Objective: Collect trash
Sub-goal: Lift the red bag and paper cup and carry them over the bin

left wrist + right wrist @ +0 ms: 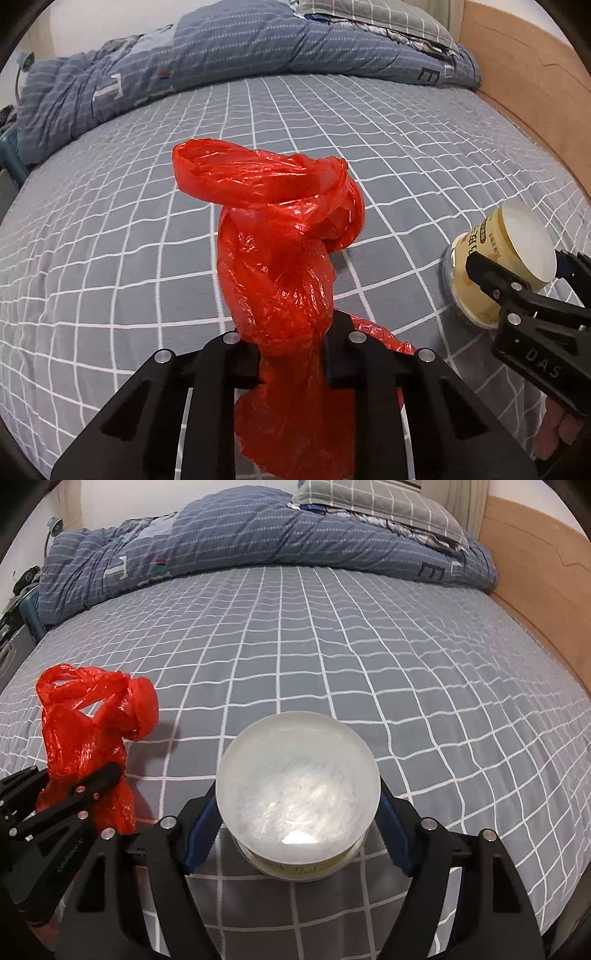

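Pinching the crumpled red plastic bag [280, 258] at lower centre of its own view, the left gripper [291, 365] is clamped tight on it above the grey checked bedsheet [110, 240]. At lower centre of the other view, the right gripper [295, 834] clasps a yellow cup [297, 794], its blue pads on both sides.
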A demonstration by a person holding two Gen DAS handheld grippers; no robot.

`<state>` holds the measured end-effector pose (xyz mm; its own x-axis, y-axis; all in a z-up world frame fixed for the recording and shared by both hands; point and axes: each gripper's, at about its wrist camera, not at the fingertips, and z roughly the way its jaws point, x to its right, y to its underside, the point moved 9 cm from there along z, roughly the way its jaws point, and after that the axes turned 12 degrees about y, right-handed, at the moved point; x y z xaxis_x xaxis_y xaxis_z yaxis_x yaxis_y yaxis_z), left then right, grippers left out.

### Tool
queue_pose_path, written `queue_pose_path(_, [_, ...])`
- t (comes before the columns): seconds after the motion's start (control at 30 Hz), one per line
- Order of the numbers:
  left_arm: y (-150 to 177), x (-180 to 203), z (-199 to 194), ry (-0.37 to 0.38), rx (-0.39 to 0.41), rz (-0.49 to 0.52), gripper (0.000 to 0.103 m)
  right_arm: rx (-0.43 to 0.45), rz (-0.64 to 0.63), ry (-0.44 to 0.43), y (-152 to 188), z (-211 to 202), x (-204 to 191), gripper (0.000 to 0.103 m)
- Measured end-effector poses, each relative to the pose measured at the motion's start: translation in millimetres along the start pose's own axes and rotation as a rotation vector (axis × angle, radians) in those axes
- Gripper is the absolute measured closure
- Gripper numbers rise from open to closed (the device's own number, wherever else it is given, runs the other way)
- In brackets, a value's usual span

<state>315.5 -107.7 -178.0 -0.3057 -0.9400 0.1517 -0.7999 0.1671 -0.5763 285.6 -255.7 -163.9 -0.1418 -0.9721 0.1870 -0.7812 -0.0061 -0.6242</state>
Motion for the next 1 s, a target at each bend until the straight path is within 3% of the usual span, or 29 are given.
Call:
queue_pose_path(0.57, [24,-18,-40,-0.028,0.02,-0.035,0.082,0.071,-0.031,-0.001,-2,-30,-20,0.031])
queue_pose_path(1.0, [54,-44,-93,-0.063,0.058,-0.073,0.082,0.106,-0.07,-0.039,9,-67,-49,0.031])
